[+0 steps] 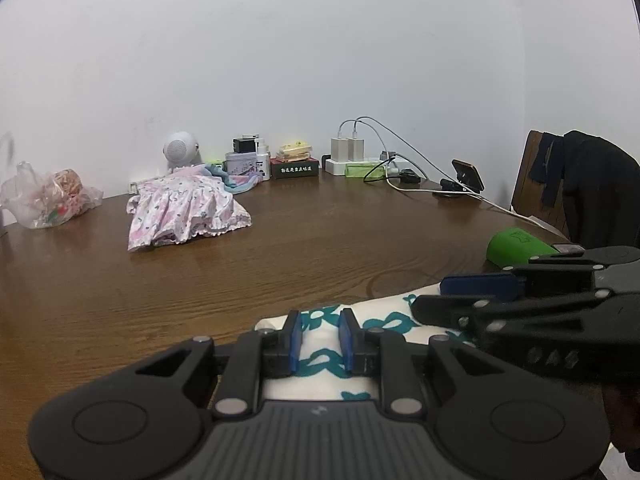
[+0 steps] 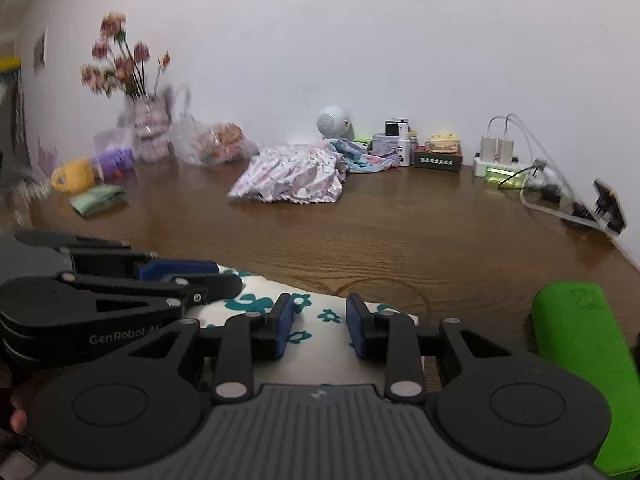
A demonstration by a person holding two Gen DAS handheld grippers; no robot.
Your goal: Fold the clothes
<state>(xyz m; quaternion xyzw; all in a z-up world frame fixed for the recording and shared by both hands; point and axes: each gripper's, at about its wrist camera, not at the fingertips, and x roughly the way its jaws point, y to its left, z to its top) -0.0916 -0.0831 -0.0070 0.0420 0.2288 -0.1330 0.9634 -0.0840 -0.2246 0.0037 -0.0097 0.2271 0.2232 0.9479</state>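
Cloth, the cream garment [image 1: 384, 312] with teal flowers, lies at the table's [image 1: 280, 248] near edge; the left gripper [image 1: 319, 336] pinches a raised fold, ready to carry it over.

From the right gripper [image 2: 316, 326], narrow jaws straddle the cloth, grip uncertain. A plastic bag [image 2: 216, 142] apparently holds snacks.

place: home | shown by: brown wooden bench [image 2: 400, 232] cluttered with pink flowers in glass vase [image 2: 150, 128], white chargers [image 1: 347, 149], crumpled floral clothes [image 1: 184, 210]
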